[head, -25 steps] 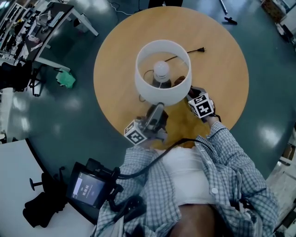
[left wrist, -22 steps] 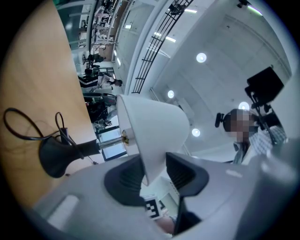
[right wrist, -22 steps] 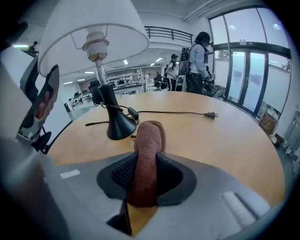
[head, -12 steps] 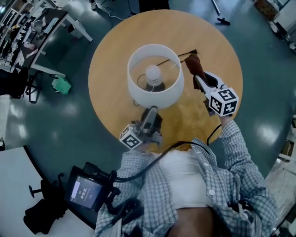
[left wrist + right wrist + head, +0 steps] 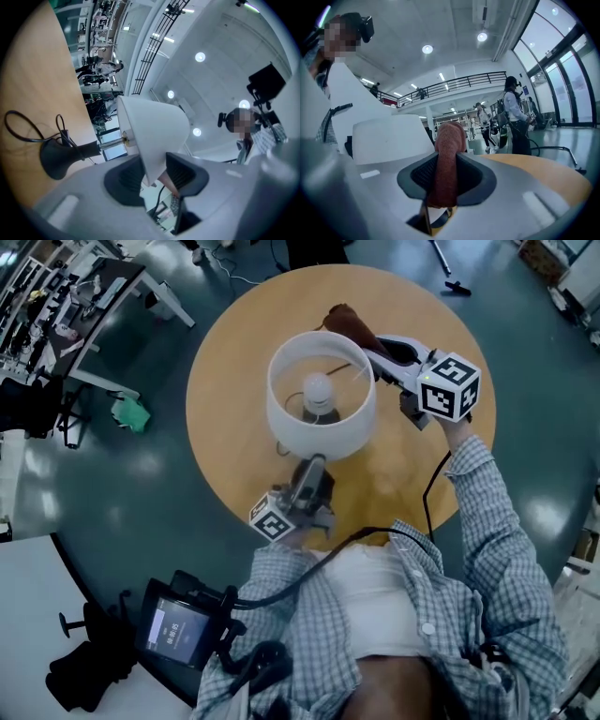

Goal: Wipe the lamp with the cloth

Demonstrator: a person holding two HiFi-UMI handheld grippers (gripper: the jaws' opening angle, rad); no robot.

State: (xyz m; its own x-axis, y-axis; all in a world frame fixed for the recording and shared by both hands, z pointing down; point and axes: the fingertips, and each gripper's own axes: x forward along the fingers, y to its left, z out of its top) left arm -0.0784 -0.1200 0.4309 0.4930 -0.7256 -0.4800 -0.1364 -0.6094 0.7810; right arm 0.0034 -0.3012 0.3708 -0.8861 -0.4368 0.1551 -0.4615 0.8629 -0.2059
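**Lamp steadied at the rim; cloth raised beside the shade**

1. Left gripper (image 5: 315,467). My jaws are clamped on the lower rim of the shade (image 5: 321,435), one pad inside the wall and one outside. The lamp (image 5: 320,388) stands upright on the tabletop (image 5: 230,381), straight ahead of these jaws. In the left gripper view its dark base (image 5: 55,157) and looped cord (image 5: 21,126) lie to the left of the jaws.

2. Right gripper (image 5: 378,351). My jaws are clamped on the cloth (image 5: 448,154), having just closed a little further on it. The cloth is reddish-brown and bunched into a narrow strip. Its long axis runs straight out along the jaws, and its free end reaches past their tips.

3. Governing relation. The shade lies to the left of my right jaws, just beside the cloth's free end, at the level of the upper rim. I judge that a sweep to the left would lay the cloth against the shade wall. The right hand is the nearer one for wiping; the left is taken up with steadying.

4. Not determined.
   - Whether the cloth already touches the shade.
   - The stem and base in the head view, where the shade covers them.
   - The cloth's lower end, which is cut off behind my right jaws.
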